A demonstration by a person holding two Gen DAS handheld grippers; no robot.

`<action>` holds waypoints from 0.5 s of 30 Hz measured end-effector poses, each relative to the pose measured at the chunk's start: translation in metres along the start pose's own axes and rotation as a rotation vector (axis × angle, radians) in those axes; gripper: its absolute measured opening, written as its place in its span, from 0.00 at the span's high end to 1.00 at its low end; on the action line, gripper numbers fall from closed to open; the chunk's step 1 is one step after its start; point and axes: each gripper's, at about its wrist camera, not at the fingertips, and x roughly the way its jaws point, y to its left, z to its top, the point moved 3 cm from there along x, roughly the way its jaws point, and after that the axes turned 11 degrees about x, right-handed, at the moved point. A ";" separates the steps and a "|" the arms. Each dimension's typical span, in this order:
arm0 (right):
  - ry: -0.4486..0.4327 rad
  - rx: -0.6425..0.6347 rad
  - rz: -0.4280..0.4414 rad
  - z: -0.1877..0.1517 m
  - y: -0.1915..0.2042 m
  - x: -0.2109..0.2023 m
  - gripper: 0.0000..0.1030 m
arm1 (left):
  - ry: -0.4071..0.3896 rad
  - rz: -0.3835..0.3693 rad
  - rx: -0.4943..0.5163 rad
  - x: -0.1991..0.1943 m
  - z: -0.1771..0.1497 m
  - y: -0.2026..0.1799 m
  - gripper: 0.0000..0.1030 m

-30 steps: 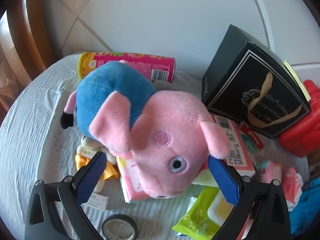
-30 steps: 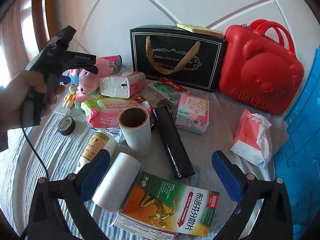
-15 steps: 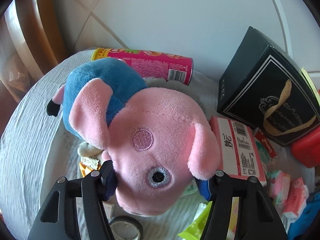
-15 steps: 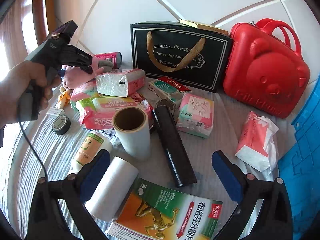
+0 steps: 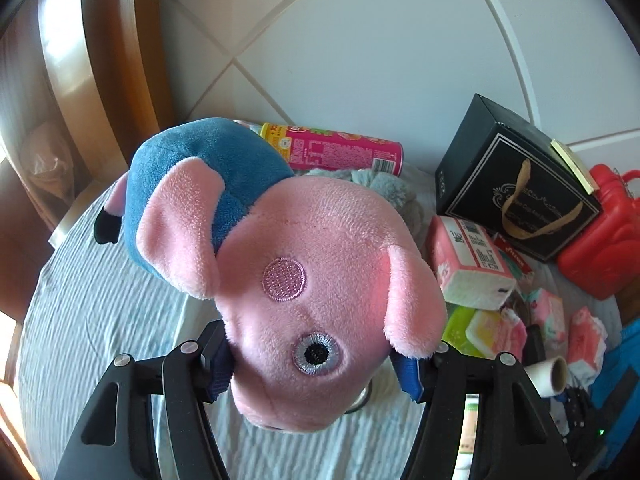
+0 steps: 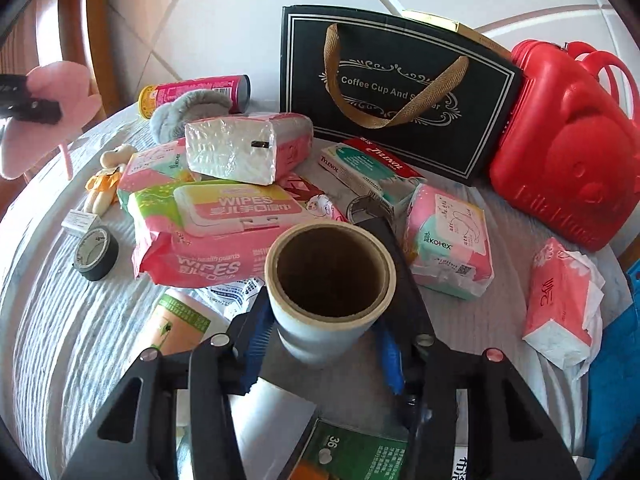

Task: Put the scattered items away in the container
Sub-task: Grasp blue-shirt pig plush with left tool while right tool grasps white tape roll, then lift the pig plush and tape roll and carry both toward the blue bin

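My left gripper (image 5: 316,364) is shut on the snout of a pink plush pig (image 5: 320,280) with a blue body and holds it above the table. The pig also shows at the far left of the right wrist view (image 6: 60,96). My right gripper (image 6: 324,340) is closed around an upright white roll with a cardboard core (image 6: 328,292). A blue container (image 6: 616,392) shows at the right edge.
On the grey cloth table (image 6: 48,340) lie wipes packs (image 6: 216,232), tissue packs (image 6: 448,240), a black tape roll (image 6: 96,254), a pink can (image 6: 196,90), a black gift bag (image 6: 396,92), a red case (image 6: 568,140) and a black tube.
My left gripper closed on the pig and lifted it off the table. My right gripper moved forward and closed around the white roll.
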 end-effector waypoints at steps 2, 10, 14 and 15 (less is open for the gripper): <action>-0.019 -0.002 -0.001 0.002 0.001 -0.011 0.55 | -0.002 0.005 0.009 -0.008 -0.006 0.005 0.38; -0.048 0.005 0.018 0.011 0.010 -0.071 0.55 | 0.004 -0.008 -0.006 -0.052 -0.031 0.015 0.38; -0.061 0.004 0.037 0.012 0.016 -0.112 0.55 | 0.004 -0.024 -0.013 -0.079 -0.039 0.020 0.38; -0.062 0.008 0.041 0.013 0.018 -0.122 0.55 | 0.002 -0.031 -0.014 -0.086 -0.040 0.020 0.38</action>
